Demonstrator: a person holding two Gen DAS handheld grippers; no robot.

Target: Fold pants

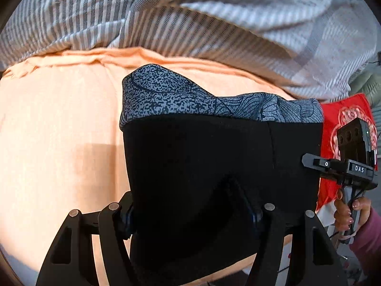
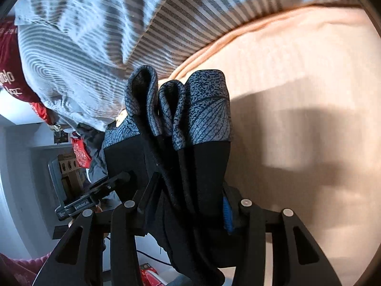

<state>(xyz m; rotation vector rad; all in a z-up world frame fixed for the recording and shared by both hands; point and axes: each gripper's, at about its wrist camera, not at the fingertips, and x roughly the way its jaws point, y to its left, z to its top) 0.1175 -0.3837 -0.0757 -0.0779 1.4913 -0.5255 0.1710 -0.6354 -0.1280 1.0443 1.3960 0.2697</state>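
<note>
Holding the pants (image 1: 221, 157) lifted above the peach sheet (image 1: 59, 131), mid-fold. Left gripper (image 1: 193, 217) closed on one edge, right gripper (image 2: 188, 205) closed on bunched layers. Next: probably lower onto sheet, keeping patterned waistband (image 1: 190, 100) aligned.

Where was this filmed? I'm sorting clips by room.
Probably a bedroom: the pants are held over a peach bedsheet, with a striped grey duvet bunched behind and a red cushion beside it.
</note>
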